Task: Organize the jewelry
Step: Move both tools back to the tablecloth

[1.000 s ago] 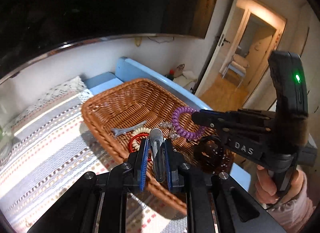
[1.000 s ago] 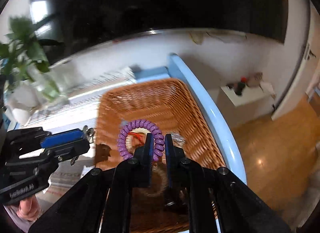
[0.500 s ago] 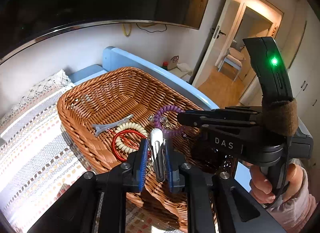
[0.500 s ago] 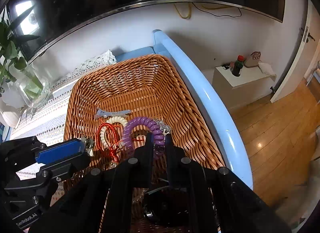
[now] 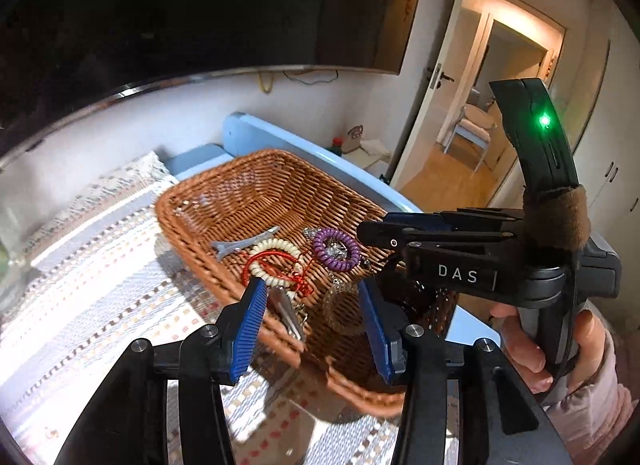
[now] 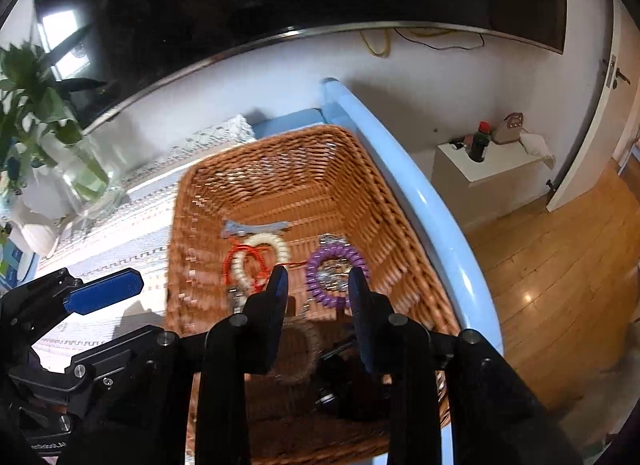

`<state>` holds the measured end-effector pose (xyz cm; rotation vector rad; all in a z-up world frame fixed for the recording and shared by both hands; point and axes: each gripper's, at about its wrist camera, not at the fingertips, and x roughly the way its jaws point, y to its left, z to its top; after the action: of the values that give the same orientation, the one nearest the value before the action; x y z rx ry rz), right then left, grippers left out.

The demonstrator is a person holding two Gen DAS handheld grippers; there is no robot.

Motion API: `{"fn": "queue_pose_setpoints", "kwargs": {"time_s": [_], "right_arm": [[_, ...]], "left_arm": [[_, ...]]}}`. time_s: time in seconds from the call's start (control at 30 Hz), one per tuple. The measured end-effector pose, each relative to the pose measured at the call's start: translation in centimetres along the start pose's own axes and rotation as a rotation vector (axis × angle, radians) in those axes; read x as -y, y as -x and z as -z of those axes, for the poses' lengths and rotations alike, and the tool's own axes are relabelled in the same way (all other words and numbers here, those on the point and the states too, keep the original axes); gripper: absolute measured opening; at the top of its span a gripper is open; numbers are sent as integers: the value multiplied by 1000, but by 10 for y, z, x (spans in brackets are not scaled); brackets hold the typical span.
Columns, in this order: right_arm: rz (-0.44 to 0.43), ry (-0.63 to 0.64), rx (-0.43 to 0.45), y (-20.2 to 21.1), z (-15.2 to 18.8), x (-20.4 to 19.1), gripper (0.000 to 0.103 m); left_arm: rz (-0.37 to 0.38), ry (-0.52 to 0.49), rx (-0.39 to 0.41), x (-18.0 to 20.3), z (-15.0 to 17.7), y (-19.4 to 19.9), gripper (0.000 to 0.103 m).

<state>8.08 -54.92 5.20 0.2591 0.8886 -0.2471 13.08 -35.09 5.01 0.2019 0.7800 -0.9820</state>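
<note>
We took the wicker basket (image 5: 256, 181) as our landmark; it sat on a striped cloth (image 5: 100, 277) against a blue rail (image 6: 420, 193).

Left gripper (image 5: 312, 313): jaws apart and opening, hovering over the basket's near rim. A silver clip (image 5: 286, 315) showed blurred between the blue pads (image 5: 250, 329), close to the left one. We could not tell whether it touched that pad; it was not clamped.

Right gripper (image 6: 318, 293): jaws apart and opening, above the basket's near half. Nothing was clamped. The purple coil (image 6: 335, 271) lay on the basket floor, seen through the gap between the fingers and clear of them.

Contents on the basket floor, all in the near half:
- grey clip (image 5: 244, 244), farthest in, towards the basket's middle;
- cream coil (image 5: 276, 261), just nearer than the grey clip, overlapping a red cord loop (image 5: 260, 261);
- purple coil, rail side of the cream coil, with a small silvery piece (image 5: 334, 251) inside its ring;
- dark items at the near rail-side corner, too shadowed to identify.

A hand (image 5: 532, 341) gripped the right gripper's handle beyond the basket's rail side. A glass vase with greenery (image 6: 60, 161) stood well apart from the basket, across the cloth.
</note>
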Motion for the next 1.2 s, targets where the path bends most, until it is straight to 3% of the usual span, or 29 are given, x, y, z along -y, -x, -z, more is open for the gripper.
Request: {"fn": "queue_pose_setpoints", "kwargs": {"time_s": [0.3,0.5,0.63,0.93,1.13,1.2], "right_arm": [[-49,85,70,46,11,-53,33],[-87,165,99,63,22,-101,33],[-136,222,104,69,30,-140,34],[-251,340,73,58,47,-229,34],[-315,385,14,36,61,-274,35],[-344,386,-22,25,64,-288,41]], "left_arm": [[-48,4,73,-5,24,69,49],[-87,58,109,-29,48,121,49],[-157,88,146,-48,65,163,49],[-323,183,193,-105,113,244,51],[-384,316,201,-165,161,287,56],[-407,369,197,-187,177,296,56]]}}
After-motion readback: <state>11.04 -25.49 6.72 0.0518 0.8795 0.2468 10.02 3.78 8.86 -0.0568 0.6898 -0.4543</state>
